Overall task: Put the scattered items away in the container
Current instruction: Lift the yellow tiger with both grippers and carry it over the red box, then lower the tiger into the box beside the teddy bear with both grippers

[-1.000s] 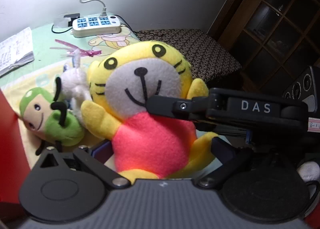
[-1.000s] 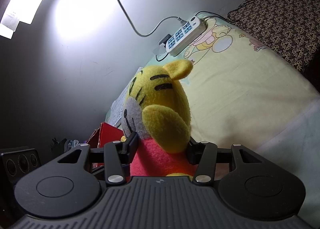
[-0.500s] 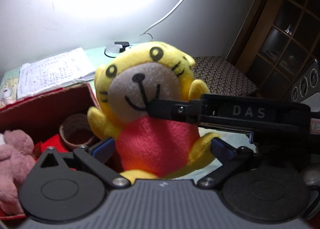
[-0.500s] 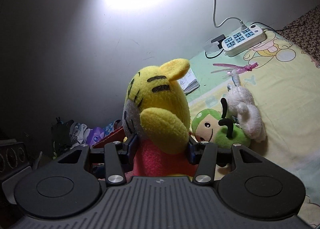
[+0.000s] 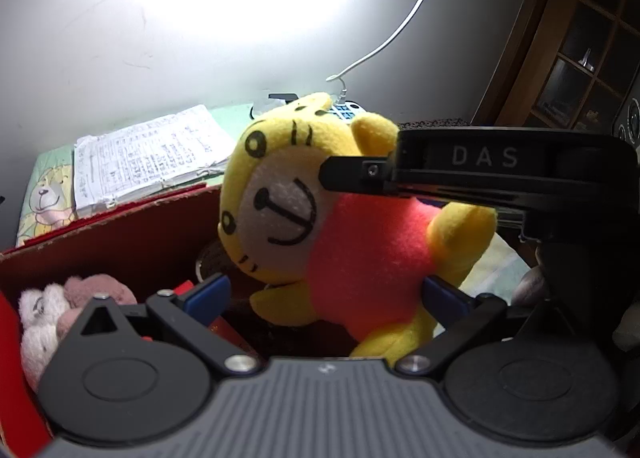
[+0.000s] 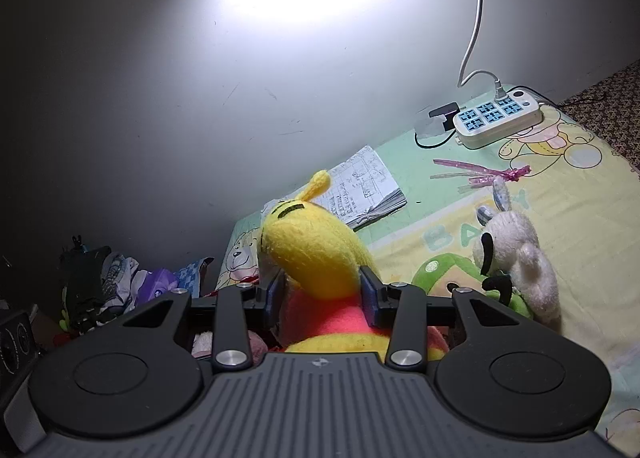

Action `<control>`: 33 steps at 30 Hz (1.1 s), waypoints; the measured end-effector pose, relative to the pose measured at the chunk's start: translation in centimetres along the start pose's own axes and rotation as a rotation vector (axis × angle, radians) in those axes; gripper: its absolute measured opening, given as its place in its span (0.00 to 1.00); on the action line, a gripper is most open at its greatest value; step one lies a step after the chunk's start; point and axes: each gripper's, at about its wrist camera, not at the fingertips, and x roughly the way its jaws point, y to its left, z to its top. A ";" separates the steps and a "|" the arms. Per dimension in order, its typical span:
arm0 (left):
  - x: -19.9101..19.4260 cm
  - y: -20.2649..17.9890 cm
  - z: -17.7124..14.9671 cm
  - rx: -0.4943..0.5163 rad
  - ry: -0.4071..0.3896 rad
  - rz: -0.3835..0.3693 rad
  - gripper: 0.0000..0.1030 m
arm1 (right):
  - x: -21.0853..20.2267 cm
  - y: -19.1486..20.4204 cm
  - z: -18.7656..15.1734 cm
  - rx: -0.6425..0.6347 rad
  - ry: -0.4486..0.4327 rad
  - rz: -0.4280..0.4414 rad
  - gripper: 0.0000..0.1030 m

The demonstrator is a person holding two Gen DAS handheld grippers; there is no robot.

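Fingers of the right gripper clamped on the tiger plush, tilted head-first over the red box.
Left gripper fingers spread wide either side of the plush. "DAS" on the right gripper's side; "BABY" on the bed sheet. Handwritten notebook illegible.

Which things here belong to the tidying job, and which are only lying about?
Job:
- yellow tiger plush, held by the right tool
- red box
- white plush and green plush on the sheet

Lying about:
- notebook
- power strip
- pink ribbon
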 end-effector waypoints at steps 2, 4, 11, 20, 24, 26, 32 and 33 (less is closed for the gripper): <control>0.1 0.9 0.2 -0.017 -0.001 -0.019 0.99 | 0.5 0.1 0.1 0.017 -0.004 0.006 0.37; 0.0 2.0 0.3 -0.036 -0.006 -0.034 0.99 | 0.9 0.4 0.2 0.034 -0.021 0.014 0.33; 0.7 4.5 0.8 -0.064 -0.020 -0.008 0.99 | 3.3 1.4 -0.5 0.059 -0.045 -0.021 0.31; 1.4 7.4 -0.6 -0.121 0.034 -0.060 1.00 | 3.0 3.0 -2.5 -0.053 -0.052 -0.029 0.31; 1.5 8.2 -1.4 -0.127 0.052 0.030 1.00 | 3.4 3.5 -3.7 -0.060 -0.081 -0.027 0.31; 2.1 8.9 -1.5 -0.157 0.078 0.044 1.00 | 3.9 3.4 -4.2 -0.055 -0.093 -0.027 0.31; 3.5 9.0 -1.5 -0.155 0.133 0.127 0.99 | 4.9 2.9 -5.3 -0.073 -0.083 -0.083 0.31; 3.7 8.8 -1.6 -0.144 0.143 0.141 0.99 | 4.9 2.7 -5.5 -0.067 -0.069 -0.089 0.31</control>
